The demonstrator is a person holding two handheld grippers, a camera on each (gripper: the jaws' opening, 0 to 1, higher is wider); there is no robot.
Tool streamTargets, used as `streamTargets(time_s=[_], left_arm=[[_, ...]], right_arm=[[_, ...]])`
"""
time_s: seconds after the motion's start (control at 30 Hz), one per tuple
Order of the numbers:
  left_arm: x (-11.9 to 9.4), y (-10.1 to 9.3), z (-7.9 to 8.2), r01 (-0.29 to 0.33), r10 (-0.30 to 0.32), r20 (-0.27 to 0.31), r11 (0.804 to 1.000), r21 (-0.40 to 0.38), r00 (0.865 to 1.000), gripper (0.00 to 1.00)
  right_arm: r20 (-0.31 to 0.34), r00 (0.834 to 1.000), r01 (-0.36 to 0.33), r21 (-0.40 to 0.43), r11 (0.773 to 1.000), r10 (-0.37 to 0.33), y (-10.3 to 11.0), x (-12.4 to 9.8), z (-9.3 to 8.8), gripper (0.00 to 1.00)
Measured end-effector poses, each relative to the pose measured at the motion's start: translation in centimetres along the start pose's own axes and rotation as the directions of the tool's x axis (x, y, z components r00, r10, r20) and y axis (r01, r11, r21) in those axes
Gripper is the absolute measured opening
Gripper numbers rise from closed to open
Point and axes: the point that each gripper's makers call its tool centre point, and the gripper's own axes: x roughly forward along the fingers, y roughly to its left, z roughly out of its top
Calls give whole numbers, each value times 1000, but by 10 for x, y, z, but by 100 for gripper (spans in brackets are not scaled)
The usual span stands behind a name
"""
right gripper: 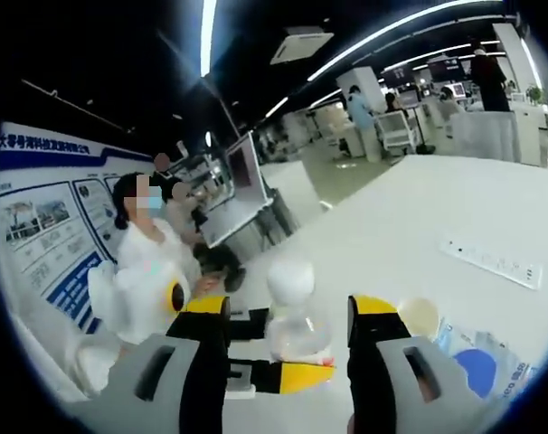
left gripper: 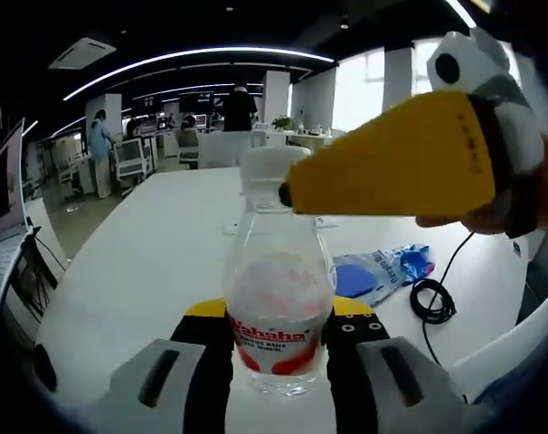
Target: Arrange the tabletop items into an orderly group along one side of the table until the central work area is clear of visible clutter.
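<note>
Clear plastic bottle (left gripper: 279,312) stands upright on white table (left gripper: 147,262), between jaws of left tongs (left gripper: 278,339). Jaws press on bottle's sides at label, so left tongs hold it

Right tongs (right gripper: 288,330) sit open around bottle neck, white cap (right gripper: 290,277) between jaws, not touching (cannot tell for sure)

Bottle looks nearly empty: light, thin, squashy, slippery. Best hold low on body, gentle squeeze

Blue bag (left gripper: 382,271) and black cable (left gripper: 434,300) lie nearby

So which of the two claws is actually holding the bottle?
The left claw: its jaws stand on either side of the bottle at the label. The right claw comes in higher, its yellow jaws either side of the white cap.
</note>
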Motion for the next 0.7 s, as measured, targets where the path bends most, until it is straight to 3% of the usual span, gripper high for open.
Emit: streamTargets(time_s=[0.17, 0.33, 0.7], left_arm=[[-2, -6, -3, 9, -9, -4, 1000, 9, 1000, 39], [-4, -9, -3, 19, -19, -1, 1000, 17, 1000, 39], [-9, -13, -4, 30, -31, 17, 998, 56, 999, 40]], right_arm=[[-24, 1000, -8, -31, 999, 7, 2, 10, -5, 46], [-34, 999, -20, -93, 996, 17, 1, 12, -11, 24], [-36, 998, -60, -141, 988, 56, 7, 4, -10, 20]])
